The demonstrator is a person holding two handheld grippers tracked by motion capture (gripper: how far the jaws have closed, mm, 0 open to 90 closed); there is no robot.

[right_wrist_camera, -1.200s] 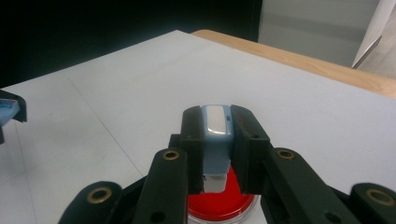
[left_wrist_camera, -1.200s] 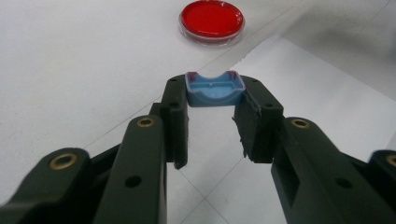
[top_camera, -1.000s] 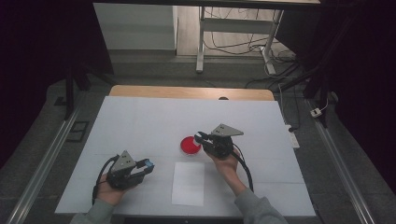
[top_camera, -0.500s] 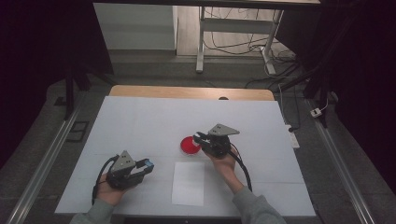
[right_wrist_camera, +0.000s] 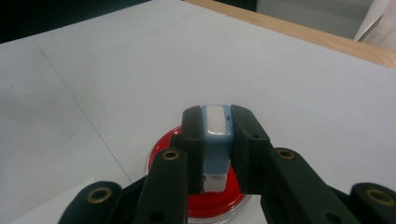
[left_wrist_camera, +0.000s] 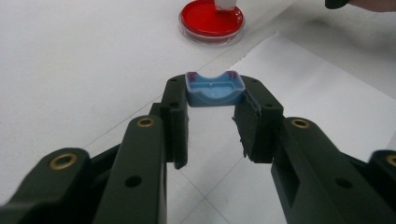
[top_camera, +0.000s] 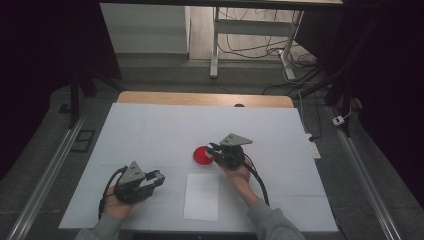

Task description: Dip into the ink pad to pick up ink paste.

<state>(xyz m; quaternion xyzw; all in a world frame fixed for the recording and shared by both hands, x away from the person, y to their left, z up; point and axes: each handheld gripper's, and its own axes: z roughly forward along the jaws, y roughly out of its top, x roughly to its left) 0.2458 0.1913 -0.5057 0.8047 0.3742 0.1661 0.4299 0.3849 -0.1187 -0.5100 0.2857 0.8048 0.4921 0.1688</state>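
Observation:
A round red ink pad [top_camera: 200, 155] lies on the white table cover near the middle. My right gripper [top_camera: 215, 149] is shut on a small blue-grey stamp [right_wrist_camera: 215, 149] with a white top. It holds the stamp upright, its lower end over the red ink pad [right_wrist_camera: 205, 207]; whether they touch I cannot tell. My left gripper [top_camera: 156, 177] rests at the front left, shut on a light blue cap [left_wrist_camera: 215, 88] pinched between its tips. The left gripper view has the red ink pad [left_wrist_camera: 211, 19] farther ahead, with the stamp's foot on it.
A white sheet of paper [top_camera: 202, 196] lies at the table's front, between the two hands. The white cover [top_camera: 150, 130] spreads over a wooden tabletop whose far edge [top_camera: 200, 98] shows. Cables trail from both grippers toward the person.

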